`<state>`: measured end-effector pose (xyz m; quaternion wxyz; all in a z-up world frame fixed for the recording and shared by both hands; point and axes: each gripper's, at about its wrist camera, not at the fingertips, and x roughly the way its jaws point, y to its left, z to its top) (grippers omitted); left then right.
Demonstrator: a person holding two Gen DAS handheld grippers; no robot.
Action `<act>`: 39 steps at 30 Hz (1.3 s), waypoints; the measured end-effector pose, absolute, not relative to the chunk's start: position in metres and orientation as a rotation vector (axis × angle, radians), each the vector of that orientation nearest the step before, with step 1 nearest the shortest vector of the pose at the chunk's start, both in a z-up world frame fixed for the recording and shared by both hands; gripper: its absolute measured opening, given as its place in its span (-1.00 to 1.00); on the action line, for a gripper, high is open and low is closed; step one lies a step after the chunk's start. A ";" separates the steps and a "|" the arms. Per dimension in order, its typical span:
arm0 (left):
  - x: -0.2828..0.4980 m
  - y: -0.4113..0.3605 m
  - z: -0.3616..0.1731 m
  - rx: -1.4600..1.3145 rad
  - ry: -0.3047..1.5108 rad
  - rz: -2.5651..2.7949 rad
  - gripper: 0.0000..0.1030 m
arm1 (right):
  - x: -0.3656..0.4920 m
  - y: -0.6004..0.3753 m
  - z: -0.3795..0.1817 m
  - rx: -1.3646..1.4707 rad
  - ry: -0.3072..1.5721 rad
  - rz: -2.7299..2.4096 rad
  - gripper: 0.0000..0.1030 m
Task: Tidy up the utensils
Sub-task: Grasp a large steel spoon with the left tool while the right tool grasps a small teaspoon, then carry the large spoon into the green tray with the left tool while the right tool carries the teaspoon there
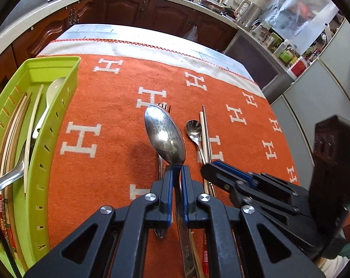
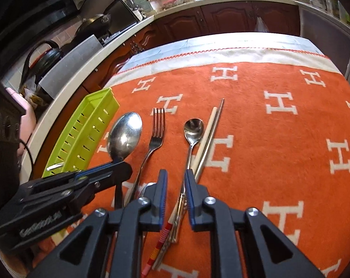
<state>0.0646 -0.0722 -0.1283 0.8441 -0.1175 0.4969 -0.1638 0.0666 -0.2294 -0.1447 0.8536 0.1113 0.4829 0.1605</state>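
Left wrist, hand-held gripper (image 1: pixel 177 170) clamping spoon (image 1: pixel 164 135) (neck)

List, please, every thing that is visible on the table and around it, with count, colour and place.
large spoon: 1, silver, held up by the left gripper
fork: 1, silver, on the cloth, right of the large spoon
small spoon: 1, silver, between the fork and the chopsticks
chopsticks: 2, one cream, one metal, beside the small spoon
tray: 1, lime green, left, holding a white spoon and other utensils
cloth: 1, orange, white H letters
left gripper: jaws shut on the large spoon
right gripper: jaws open over the small spoon's handle
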 end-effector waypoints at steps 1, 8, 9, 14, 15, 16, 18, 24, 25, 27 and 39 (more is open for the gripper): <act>0.065 -0.071 -0.129 -0.254 1.048 -0.349 -0.92 | 0.069 -0.227 -0.145 0.225 1.015 0.341 -0.71; 0.063 -0.059 -0.129 -0.297 1.044 -0.385 -0.92 | 0.078 -0.217 -0.150 0.136 1.016 0.280 -0.71; 0.063 -0.058 -0.129 -0.304 1.043 -0.392 -0.92 | 0.078 -0.214 -0.149 0.119 1.011 0.278 -0.71; 0.062 -0.056 -0.131 -0.343 1.036 -0.434 -0.92 | 0.081 -0.197 -0.150 0.019 1.014 0.270 -0.72; 0.062 -0.055 -0.130 -0.350 1.032 -0.440 -0.92 | 0.084 -0.192 -0.155 -0.004 1.049 0.269 -0.71; 0.061 -0.054 -0.129 -0.358 1.027 -0.445 -0.92 | 0.084 -0.190 -0.156 -0.023 1.043 0.262 -0.73; 0.059 -0.052 -0.127 -0.369 1.018 -0.452 -0.93 | 0.083 -0.184 -0.155 -0.074 1.023 0.238 -0.93; 0.053 -0.040 -0.116 -0.393 0.992 -0.466 -0.94 | 0.082 -0.204 -0.154 0.164 1.093 0.303 -0.93; 0.052 -0.038 -0.114 -0.397 0.986 -0.465 -0.94 | 0.079 -0.206 -0.154 0.191 1.097 0.314 -0.93; 0.048 -0.032 -0.109 -0.405 0.975 -0.464 -0.97 | 0.070 -0.206 -0.148 0.229 1.095 0.353 -0.93; 0.017 0.003 -0.062 -0.421 0.871 -0.440 -0.97 | 0.027 -0.170 -0.107 0.229 1.047 0.508 -0.93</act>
